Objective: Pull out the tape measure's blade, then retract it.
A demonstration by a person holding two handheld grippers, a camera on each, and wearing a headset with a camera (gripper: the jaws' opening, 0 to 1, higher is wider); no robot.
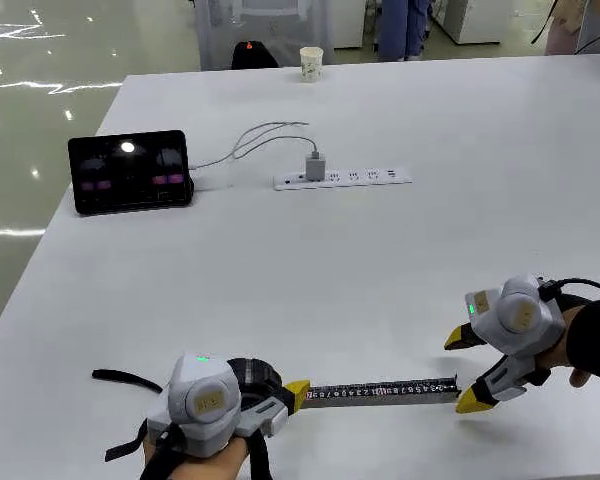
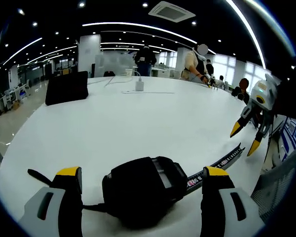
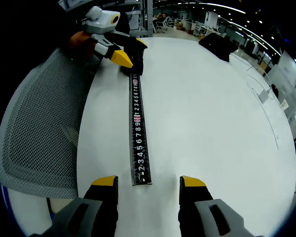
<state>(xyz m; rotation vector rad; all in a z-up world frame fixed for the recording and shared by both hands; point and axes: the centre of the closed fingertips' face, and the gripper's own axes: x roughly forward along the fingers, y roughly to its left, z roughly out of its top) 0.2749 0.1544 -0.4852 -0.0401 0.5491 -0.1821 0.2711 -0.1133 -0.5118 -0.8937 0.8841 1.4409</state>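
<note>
Both wide-fingered: left gripper (image 2: 142, 171) straddles tape measure (image 2: 143, 193), right gripper (image 3: 149, 180) straddles blade (image 3: 137, 123) tip.

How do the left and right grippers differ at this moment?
The left gripper flanks the black case; the right gripper holds nothing. The left gripper sits where the blade leaves the case, the right gripper at its tip. Both are open and yellow-tipped.

Tape measure case (image 1: 255, 383) on white table (image 1: 380, 270), left gripper (image 1: 285, 396) straddling it. Blade (image 1: 380, 391) runs flat rightward from the case. Blade end lies just beside the nearer jaw of the right gripper (image 1: 464, 371), jaws spread. Power strip (image 1: 342, 179) well beyond the case.
</note>
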